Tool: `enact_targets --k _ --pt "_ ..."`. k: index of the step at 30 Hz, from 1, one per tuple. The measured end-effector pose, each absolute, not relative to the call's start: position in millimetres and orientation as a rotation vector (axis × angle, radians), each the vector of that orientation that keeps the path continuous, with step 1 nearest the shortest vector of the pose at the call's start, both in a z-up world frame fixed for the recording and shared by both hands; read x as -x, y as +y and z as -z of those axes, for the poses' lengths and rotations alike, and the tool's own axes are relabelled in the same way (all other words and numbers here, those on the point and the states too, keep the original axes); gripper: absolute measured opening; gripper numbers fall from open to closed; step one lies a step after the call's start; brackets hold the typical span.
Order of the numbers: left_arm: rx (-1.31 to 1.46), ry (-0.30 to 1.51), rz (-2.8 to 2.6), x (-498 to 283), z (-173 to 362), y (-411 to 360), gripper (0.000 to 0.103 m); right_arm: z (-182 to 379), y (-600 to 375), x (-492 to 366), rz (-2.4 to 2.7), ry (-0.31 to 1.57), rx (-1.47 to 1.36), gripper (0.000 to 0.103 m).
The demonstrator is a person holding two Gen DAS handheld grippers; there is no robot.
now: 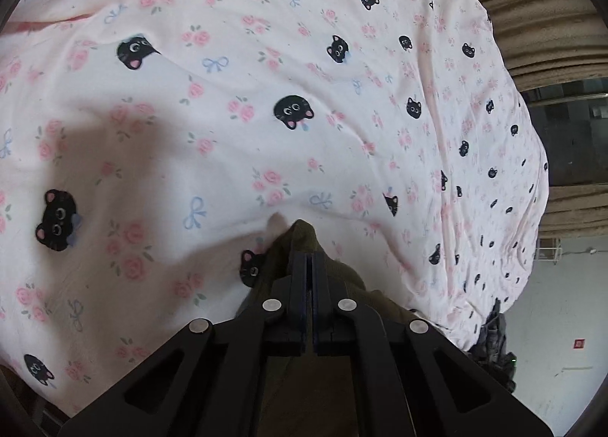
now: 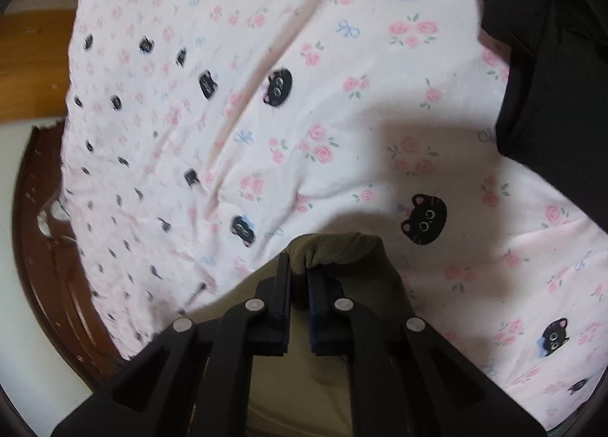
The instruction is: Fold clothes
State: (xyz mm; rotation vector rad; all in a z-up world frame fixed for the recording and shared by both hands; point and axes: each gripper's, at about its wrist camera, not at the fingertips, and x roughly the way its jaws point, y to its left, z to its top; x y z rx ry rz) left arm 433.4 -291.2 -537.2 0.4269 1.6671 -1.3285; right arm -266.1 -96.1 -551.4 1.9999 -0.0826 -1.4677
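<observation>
Your work surface: a bed under a printed sheet.
You have the pale pink sheet [image 1: 266,102] [image 2: 304,114], printed with roses, bows and black cat faces, spread across the bed, with a black garment [image 2: 551,76] lying on it at far right.

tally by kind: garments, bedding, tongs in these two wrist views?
Olive-green garment: 1, pinched by both tongs
Black garment: 1
Grey garment: 1
Cat-print sheet: 1
Tongs: 2, left tongs, right tongs
Total: 6

Both wrist views look down, close, sharing the bedspread [image 1: 228,114].
</observation>
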Motion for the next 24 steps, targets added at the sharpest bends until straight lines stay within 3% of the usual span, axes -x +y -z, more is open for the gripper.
enact_targets --k 2,5,6,7,10,14,16,17,18,20,24 --pt "-0.348 1.749 1.304 -437 542 -294 0.007 558 -99 267 1.453 -0.084 -2.021 0.008" --pt "-0.365 1.844 1.263 -433 552 -304 0.033 566 -106 267 1.435 -0.048 -2.047 0.014" --pt "-0.388 1.850 1.254 -430 553 -307 0.035 568 -107 267 1.427 -0.043 -2.061 0.015" --pt "-0.425 1.848 1.241 -427 554 -312 0.035 571 -108 266 1.419 -0.039 -2.080 0.017" --pt "-0.549 1.831 1.187 -415 564 -325 0.036 578 -110 264 1.408 0.001 -2.117 0.037" --pt "-0.643 1.780 1.159 -395 575 -339 0.036 592 -113 257 1.393 0.064 -2.165 0.040" --pt "-0.670 1.745 1.146 -389 578 -341 0.026 600 -116 253 1.401 0.078 -2.173 0.041" --pt "-0.684 1.727 1.140 -386 580 -342 0.014 604 -118 251 1.407 0.084 -2.174 0.041" --pt "-0.661 1.728 1.135 -387 581 -340 0.012 607 -118 249 1.416 0.081 -2.172 0.039" --pt "-0.573 1.730 1.135 -398 579 -331 0.010 606 -115 250 1.448 0.035 -2.152 0.013" --pt "-0.468 1.671 1.127 -416 562 -317 0.009 592 -109 250 1.524 -0.005 -2.081 0.011"
